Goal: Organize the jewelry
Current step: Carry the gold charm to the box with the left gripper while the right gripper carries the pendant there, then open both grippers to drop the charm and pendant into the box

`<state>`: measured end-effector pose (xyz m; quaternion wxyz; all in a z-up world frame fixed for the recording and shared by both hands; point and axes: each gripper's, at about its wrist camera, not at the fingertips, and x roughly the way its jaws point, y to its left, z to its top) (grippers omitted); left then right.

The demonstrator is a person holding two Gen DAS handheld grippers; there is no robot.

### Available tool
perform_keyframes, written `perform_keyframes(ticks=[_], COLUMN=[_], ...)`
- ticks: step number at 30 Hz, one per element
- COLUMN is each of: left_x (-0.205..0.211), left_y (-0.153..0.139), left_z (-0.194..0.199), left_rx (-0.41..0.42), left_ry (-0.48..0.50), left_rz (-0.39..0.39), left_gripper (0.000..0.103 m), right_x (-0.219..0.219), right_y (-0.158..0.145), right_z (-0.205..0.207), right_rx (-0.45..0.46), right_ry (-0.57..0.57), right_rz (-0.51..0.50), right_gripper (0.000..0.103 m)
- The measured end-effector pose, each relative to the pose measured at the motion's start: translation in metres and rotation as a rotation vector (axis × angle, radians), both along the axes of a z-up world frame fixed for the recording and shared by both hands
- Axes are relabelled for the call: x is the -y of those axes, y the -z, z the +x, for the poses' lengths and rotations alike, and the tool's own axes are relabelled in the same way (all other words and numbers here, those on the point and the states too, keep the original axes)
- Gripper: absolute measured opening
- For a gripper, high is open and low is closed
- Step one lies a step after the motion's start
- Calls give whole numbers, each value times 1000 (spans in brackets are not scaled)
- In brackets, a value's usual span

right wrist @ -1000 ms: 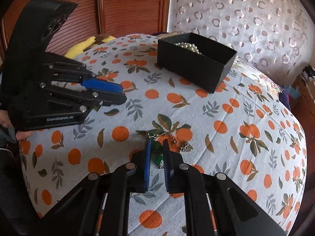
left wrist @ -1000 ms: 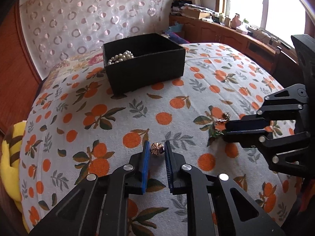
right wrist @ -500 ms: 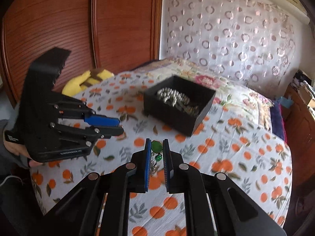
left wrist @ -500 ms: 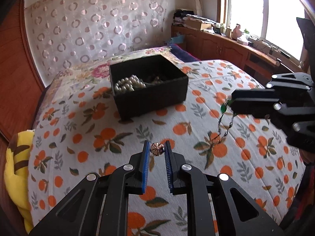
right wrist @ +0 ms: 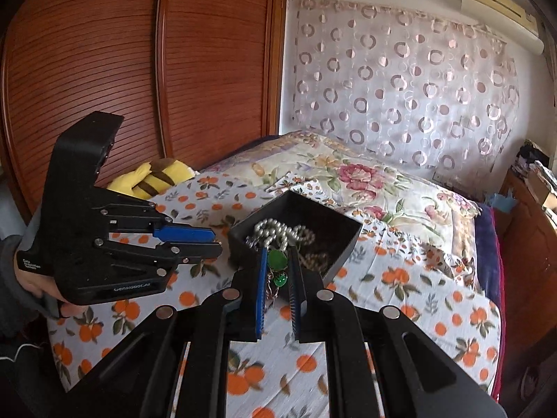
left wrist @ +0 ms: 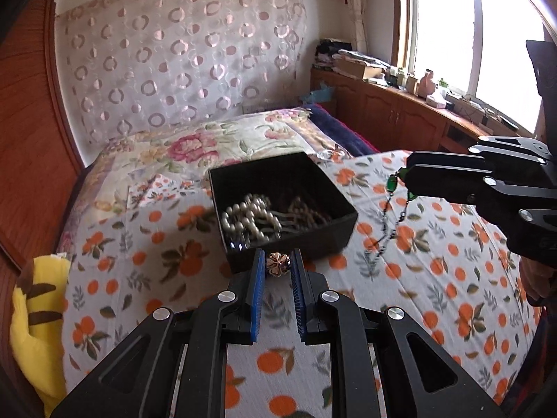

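A small flower-shaped rose-gold charm [left wrist: 277, 264] is being pinched between the blue pads of the left hand-held gripper [left wrist: 277, 271], so the gap is narrow and the charm is being held up in the air, just in front of the near wall of the box [left wrist: 296, 244] as seen from the left wrist. The right hand-held gripper [right wrist: 277, 271] is likewise being kept nearly closed, on a necklace [right wrist: 277, 261] with green stones; one green stone is being squeezed right at the tips, another is sitting lower between the pads. In the left wrist view that same gripper [left wrist: 405, 179] is being seen from the side, with the thin dark chain [left wrist: 390, 223] being left to dangle in a loop below the tips, off to the right of the box and above the bedspread [left wrist: 146, 264].

The black open box is being rested on the bed, on the white bedspread printed with oranges and leaves. A pearl strand [left wrist: 249, 217] is being kept inside it, toward the left, with some darker chain-like stuff [left wrist: 306, 210] beside it that's too blurry to tell apart.

A yellow plush [left wrist: 33, 320] with brown stripes is being squashed against the bed's edge by the wooden wardrobe [right wrist: 139, 69]. A floral blanket [left wrist: 195, 149] is being spread behind the box, and a circle-patterned curtain [left wrist: 181, 62] is being hung on the wall past it.
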<state>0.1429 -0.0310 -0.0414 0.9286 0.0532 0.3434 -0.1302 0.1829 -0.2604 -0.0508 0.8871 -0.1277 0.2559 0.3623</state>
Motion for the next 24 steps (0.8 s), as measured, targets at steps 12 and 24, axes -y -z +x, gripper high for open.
perform_keyframes(ticks=[12,24], left_x=[-7,-6], left_y=[-12,1], left_z=[38,70], left_rx=[16,-18], left_ry=[-20,-29], left_rz=[-14,-23], left_gripper=[14,14], right_x=[-9,-16], right_y=[-18,8], right_z=[44,79], right_rx=[36,-38], right_ry=[-10,24], right_rz=[36,21], right_gripper=[13,15])
